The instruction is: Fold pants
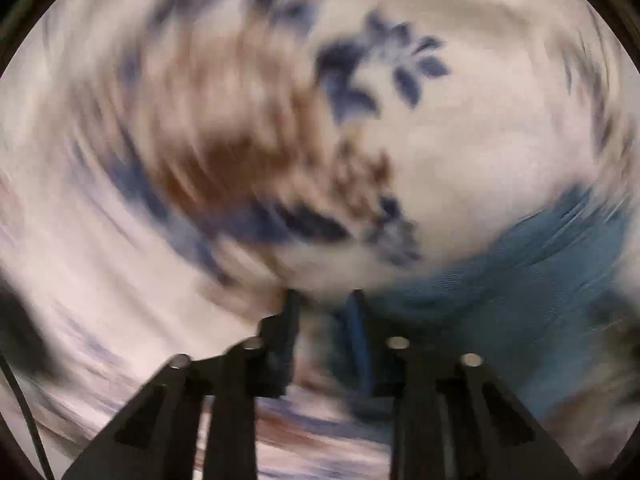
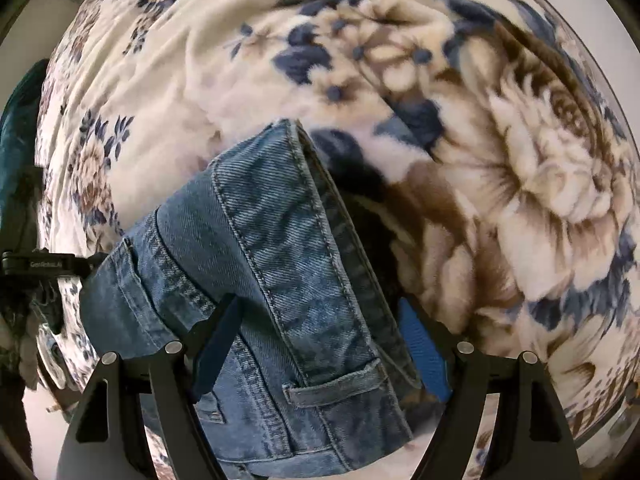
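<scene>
Right gripper: being held wide open, pointing steeply down; its two fingers are standing on either side of a folded band of the jeans without pressing on it.
Right gripper contact: the near finger is lying against the denim on the left of the view; the far finger, with its blue pad, is being kept beside the fold's edge on the right, whether touching cannot be told.
Left gripper: being held nearly pressed together, only a narrow gap showing between the fingertips; blue cloth is showing at the tips, but the view is heavily blurred, so whether cloth is being pinched cannot be told.
Jeans: being seen as a thick blue denim fold with a belt loop and stitched seams, lying on the blanket and running from the lower left up toward the middle of the right wrist view; in the left wrist view a blue patch is showing at the right, just beyond the fingertips.
Blanket: cream, with blue and brown flowers, being used as the surface under the jeans in both views.
</scene>
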Available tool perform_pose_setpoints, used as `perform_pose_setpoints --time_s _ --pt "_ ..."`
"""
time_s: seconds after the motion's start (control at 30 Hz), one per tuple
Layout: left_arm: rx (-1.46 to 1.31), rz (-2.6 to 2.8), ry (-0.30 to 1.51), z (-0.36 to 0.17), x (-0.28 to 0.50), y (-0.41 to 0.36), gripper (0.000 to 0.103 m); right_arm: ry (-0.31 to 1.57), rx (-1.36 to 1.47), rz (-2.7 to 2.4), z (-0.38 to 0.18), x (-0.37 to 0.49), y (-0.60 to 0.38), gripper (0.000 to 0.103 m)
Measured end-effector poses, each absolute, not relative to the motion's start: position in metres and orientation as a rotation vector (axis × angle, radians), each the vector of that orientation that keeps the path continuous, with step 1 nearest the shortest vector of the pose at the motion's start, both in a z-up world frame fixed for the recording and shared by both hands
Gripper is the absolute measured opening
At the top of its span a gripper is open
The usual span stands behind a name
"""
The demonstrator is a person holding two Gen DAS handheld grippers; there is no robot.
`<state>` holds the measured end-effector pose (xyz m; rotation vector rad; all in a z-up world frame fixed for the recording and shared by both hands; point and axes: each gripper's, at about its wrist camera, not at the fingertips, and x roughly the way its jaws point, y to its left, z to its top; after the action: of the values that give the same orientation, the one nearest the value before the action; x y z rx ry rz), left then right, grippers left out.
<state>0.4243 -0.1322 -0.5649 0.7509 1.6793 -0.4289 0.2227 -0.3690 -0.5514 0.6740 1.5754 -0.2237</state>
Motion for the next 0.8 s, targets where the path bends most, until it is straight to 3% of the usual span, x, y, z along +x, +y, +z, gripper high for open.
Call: perform_pose_setpoints --time_s 0.07,0.17,0.2,0.27,0.33,0.4,0.47,0.6,0.77,0.8 --pt "0.972 -0.443 1.566 -0.565 0.413 -0.143 0.016 1.580 0.653 -0.229 -0.552 0.222 -0.368 0.082" --pt "0.833 -0.406 1.590 -0.555 0.430 -0.130 0.022 1.563 0.613 -0.216 -0.550 0.223 -0.363 0.082" --pt "0.753 -0.378 1.573 -0.546 0.434 -0.123 0.028 1.523 0.549 -0.196 -0.541 0.224 -0.357 0.082" --pt "0.588 -0.300 1.514 -0.525 0.430 -0.097 0.058 1.472 0.483 -0.103 -0.526 0.230 -0.344 0.082" --pt "0.358 -0.281 1.456 -0.505 0.418 -0.073 0.067 1.472 0.393 -0.020 -0.507 0.243 -0.325 0.083" --pt "0.170 -0.242 1.426 -0.492 0.401 -0.055 0.069 1.483 0.310 0.077 -0.490 0.260 -0.304 0.082" --pt "0.015 -0.153 1.369 -0.484 0.365 -0.031 0.069 1.464 0.346 0.232 -0.478 0.278 -0.287 0.074" --pt "-0.276 -0.057 1.348 -0.486 0.329 0.008 0.069 1.516 0.416 0.513 -0.476 0.337 -0.232 0.074" --pt "-0.343 -0.089 1.406 -0.513 0.292 -0.024 0.069 1.680 0.239 0.639 -0.514 0.390 -0.161 0.073" --pt "-0.337 -0.089 1.391 -0.514 0.289 -0.029 0.069 1.723 0.190 0.663 -0.527 0.393 -0.148 0.069"
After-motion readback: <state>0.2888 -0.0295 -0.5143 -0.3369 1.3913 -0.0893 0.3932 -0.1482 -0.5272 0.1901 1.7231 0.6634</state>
